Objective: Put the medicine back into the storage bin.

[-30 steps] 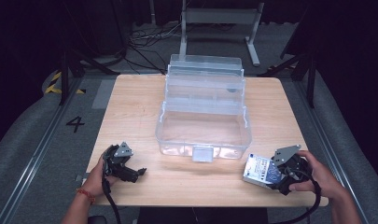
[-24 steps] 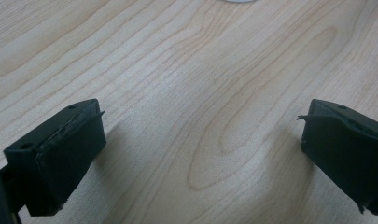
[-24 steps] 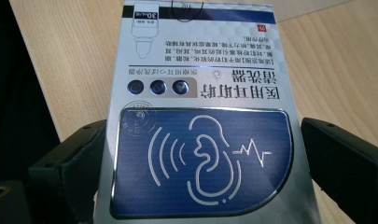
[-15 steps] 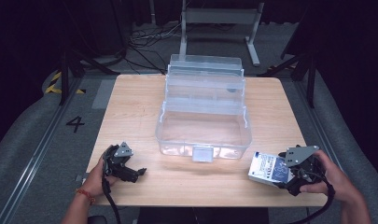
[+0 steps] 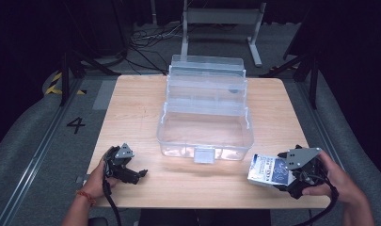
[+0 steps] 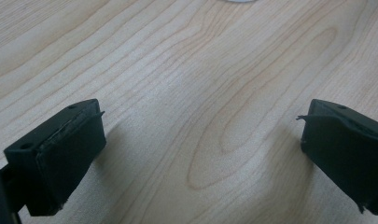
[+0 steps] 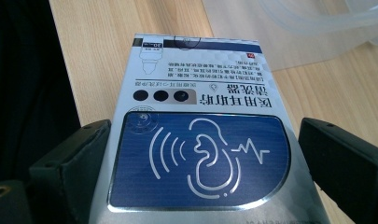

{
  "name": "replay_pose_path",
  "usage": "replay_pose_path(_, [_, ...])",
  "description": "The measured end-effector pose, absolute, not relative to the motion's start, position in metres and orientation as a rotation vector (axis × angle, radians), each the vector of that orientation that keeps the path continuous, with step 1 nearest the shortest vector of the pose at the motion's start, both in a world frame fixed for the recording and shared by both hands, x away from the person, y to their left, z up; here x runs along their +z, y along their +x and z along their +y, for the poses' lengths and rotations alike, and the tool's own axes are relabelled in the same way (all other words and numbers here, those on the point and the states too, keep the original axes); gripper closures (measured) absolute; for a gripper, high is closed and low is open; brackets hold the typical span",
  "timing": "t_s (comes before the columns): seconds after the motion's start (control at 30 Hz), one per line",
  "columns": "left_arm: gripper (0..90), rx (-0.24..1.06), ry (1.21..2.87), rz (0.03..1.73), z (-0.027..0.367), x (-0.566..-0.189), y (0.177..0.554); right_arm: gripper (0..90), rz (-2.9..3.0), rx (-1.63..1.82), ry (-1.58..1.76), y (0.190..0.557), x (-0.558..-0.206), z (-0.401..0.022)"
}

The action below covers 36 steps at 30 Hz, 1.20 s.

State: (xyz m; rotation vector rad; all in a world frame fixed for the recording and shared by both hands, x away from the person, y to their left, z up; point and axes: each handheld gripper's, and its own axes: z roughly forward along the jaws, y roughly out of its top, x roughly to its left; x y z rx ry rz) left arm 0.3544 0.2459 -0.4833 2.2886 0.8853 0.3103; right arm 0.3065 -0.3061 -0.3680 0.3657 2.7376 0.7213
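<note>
A white and blue carton [image 7: 196,140] is sitting between the jaws of the right gripper [image 5: 291,176], at the near right corner of the wooden table [image 5: 131,113].

In the right gripper view the left jaw is pressing against the carton's side, while the right jaw is standing a little apart from it, so I cannot tell whether the grip is clamping or only loosely framing the carton [image 5: 270,170]; the carton's blue panel is showing an ear outline with sound waves. The carton is lying just beside the front right corner of a clear plastic tackle-style box [image 5: 204,127], which is standing open at the table's middle with its tiered trays stepping back. The left gripper [image 5: 131,174] is resting near the near left edge, its jaws spread wide over bare wood, gripping nothing.
</note>
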Motion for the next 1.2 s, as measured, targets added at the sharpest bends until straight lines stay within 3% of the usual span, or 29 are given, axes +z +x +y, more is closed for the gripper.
replay_pose_path(1.2, [0.1,0.309,2.293,0.876,0.246,-0.483,0.355,5.4,2.63,0.838,0.203,0.308,-0.289,-0.29])
